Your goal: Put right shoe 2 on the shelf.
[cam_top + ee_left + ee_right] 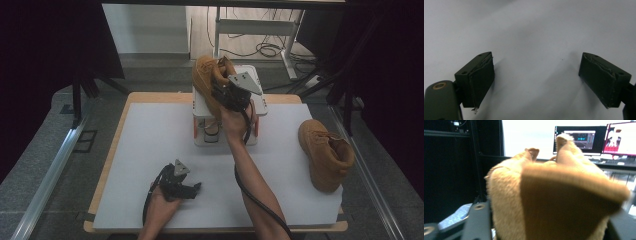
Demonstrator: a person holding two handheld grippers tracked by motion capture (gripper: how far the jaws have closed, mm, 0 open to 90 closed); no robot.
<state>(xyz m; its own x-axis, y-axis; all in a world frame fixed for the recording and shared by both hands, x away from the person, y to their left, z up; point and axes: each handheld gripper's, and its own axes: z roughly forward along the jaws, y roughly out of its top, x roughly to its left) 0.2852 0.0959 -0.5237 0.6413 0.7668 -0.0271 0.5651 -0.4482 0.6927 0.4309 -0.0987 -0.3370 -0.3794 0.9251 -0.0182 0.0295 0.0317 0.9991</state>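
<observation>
A tan suede boot stands tilted over the top of a white stand with orange trim at the back of the table. My right gripper reaches it from the near side. In the right gripper view the boot spans the whole gap and touches both jaws of this gripper, so it looks shut on the boot; the pads themselves are hidden. My left gripper rests low on the white mat near the front edge. It is open, with bare mat between its jaws.
A second tan boot lies on the right side of the mat, toe toward the front edge. Dark curtains flank the table. Behind it are a metal frame and cables on the floor. Monitors glow beyond the boot.
</observation>
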